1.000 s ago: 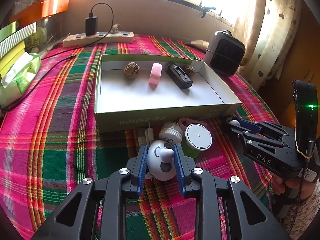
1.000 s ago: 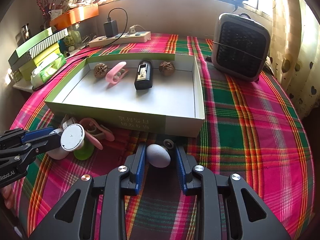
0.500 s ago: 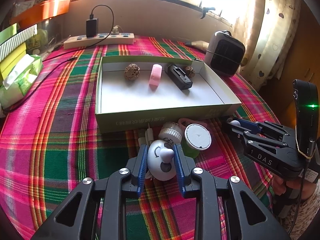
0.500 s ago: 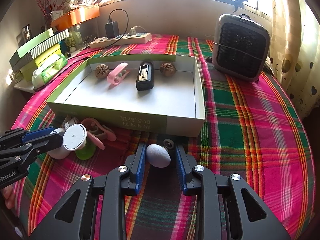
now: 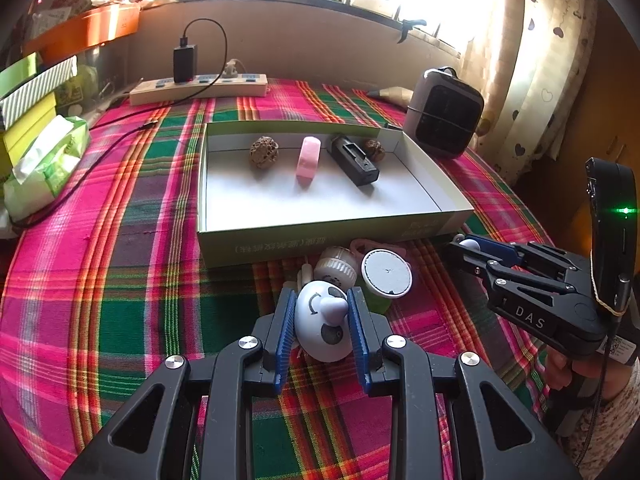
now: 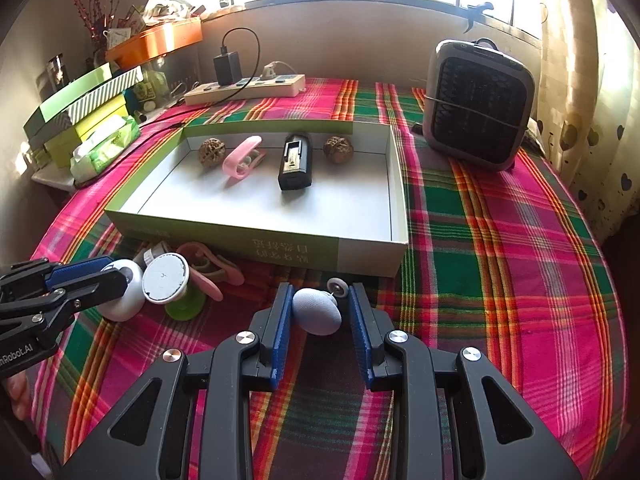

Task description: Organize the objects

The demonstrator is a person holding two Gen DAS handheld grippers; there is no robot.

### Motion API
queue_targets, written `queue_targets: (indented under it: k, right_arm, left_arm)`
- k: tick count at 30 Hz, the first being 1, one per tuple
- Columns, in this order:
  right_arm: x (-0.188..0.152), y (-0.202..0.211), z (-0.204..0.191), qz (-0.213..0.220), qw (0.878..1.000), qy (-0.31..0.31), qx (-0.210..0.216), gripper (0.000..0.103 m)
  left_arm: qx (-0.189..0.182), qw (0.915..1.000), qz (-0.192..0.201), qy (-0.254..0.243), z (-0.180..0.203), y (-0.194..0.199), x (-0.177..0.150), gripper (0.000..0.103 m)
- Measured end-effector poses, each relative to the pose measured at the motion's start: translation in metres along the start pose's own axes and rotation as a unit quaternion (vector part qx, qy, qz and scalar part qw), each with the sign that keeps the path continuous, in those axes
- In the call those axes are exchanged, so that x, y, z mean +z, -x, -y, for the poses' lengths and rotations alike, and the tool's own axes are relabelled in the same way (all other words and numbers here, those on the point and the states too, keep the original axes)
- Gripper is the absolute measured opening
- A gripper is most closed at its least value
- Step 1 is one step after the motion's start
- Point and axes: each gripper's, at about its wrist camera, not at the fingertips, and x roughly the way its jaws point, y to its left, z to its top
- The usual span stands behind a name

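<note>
A shallow green-and-white box (image 5: 320,236) (image 6: 296,246) holds two walnuts, a pink clip (image 5: 307,157) and a black device (image 5: 354,160). My left gripper (image 5: 322,312) is shut on a white round gadget (image 5: 320,322) in front of the box, lifted slightly. It also shows in the right wrist view (image 6: 124,288). My right gripper (image 6: 320,308) has its jaws around a grey-blue egg-shaped object (image 6: 316,311) on the cloth, with gaps on both sides. A white-lidded green jar (image 5: 386,274), a ribbed white cap (image 5: 336,266) and pink clips (image 6: 208,270) lie beside the box.
A small grey heater (image 6: 478,104) stands at the back right. A power strip (image 5: 198,88) with a charger and cable lies at the back. Stacked boxes and a tissue pack (image 5: 48,160) sit at the left. A plaid cloth covers the table.
The left gripper has risen a little with the white gadget and drawn back from the box. The right gripper has barely moved around the egg-shaped object.
</note>
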Motion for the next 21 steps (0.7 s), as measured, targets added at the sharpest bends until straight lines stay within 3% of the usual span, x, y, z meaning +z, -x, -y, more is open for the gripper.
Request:
queue_targets:
  k: [21]
  right_arm:
    - [-0.001, 0.009, -0.005, 0.010, 1.000, 0.002, 0.005, 0.030]
  left_arm:
    - [-0.015, 0.9999, -0.003, -0.001, -0.003, 0.013, -0.015, 0.024]
